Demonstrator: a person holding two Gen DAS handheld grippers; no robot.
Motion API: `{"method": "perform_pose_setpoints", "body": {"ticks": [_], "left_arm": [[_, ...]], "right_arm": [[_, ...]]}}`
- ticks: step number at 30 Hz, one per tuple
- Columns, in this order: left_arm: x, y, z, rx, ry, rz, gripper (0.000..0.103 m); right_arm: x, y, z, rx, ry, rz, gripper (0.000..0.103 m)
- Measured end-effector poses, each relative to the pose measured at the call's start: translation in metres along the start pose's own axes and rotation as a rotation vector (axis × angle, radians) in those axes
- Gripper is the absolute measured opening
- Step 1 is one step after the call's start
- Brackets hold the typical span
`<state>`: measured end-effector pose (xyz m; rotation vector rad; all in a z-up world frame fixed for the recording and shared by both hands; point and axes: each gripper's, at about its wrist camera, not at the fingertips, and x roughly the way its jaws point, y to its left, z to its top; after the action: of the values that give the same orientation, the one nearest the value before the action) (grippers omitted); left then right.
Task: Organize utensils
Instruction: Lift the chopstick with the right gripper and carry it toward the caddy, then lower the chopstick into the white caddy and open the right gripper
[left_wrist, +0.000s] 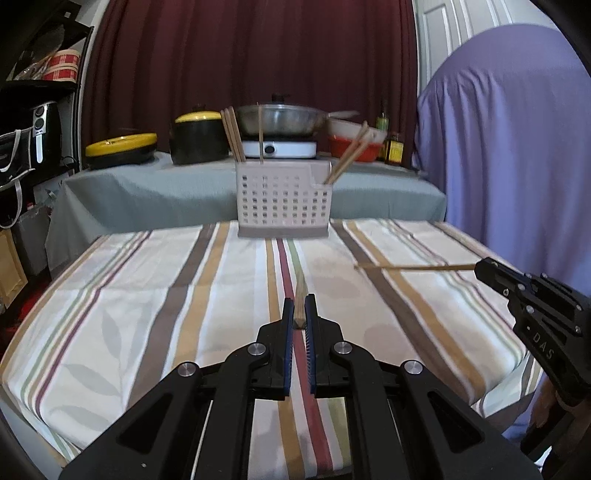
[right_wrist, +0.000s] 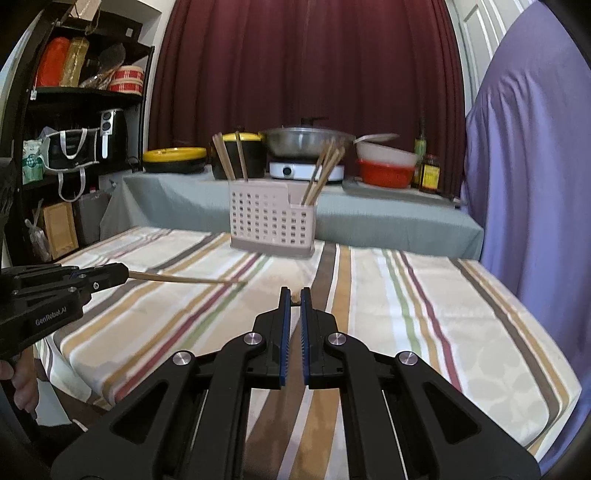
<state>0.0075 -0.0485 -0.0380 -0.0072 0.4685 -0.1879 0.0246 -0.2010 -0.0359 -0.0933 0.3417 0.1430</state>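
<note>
Two wooden chopsticks held: my left gripper (left_wrist: 300, 312) clamps one chopstick (left_wrist: 300, 295), right gripper (right_wrist: 295, 301) clamps another chopstick (left_wrist: 413, 266); perforated plastic caddy (left_wrist: 283, 199) sits on striped table (left_wrist: 147, 295).

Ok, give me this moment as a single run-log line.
left gripper: shut on chopstick | right gripper: shut on chopstick | utensil basket: chopsticks in both compartments | striped tablecloth: no loose chopsticks visible

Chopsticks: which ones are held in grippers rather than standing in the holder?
Two: one clamped in the left gripper pointing ahead, one in the right gripper, seen sideways. The rest stand in the perforated holder.
</note>
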Motion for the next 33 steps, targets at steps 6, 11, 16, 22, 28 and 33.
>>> {"method": "perform_pose_setpoints", "body": {"ticks": [6,11,16,22,28,33], "left_arm": [[-0.02,0.008,0.028,-0.021,-0.087,0.002,0.007],[-0.032,0.014,0.047,-0.034,-0.136,0.009,0.007],[-0.04,0.019,0.063,-0.041,-0.16,0.017,0.007],[-0.04,0.025,0.076,-0.04,-0.169,0.03,0.007],[-0.041,0.03,0.087,-0.041,-0.188,0.042,0.007],[-0.039,0.033,0.1,-0.038,-0.201,0.045,0.007]], "right_arm": [[-0.01,0.002,0.025,-0.014,-0.057,0.012,0.006],[-0.014,0.002,0.046,-0.015,-0.097,0.023,0.006],[-0.014,0.002,0.067,-0.015,-0.125,0.031,0.006],[-0.01,0.0,0.086,-0.013,-0.147,0.039,0.006],[-0.005,-0.001,0.1,-0.018,-0.16,0.044,0.006],[0.001,-0.002,0.115,-0.012,-0.183,0.056,0.006]]}}
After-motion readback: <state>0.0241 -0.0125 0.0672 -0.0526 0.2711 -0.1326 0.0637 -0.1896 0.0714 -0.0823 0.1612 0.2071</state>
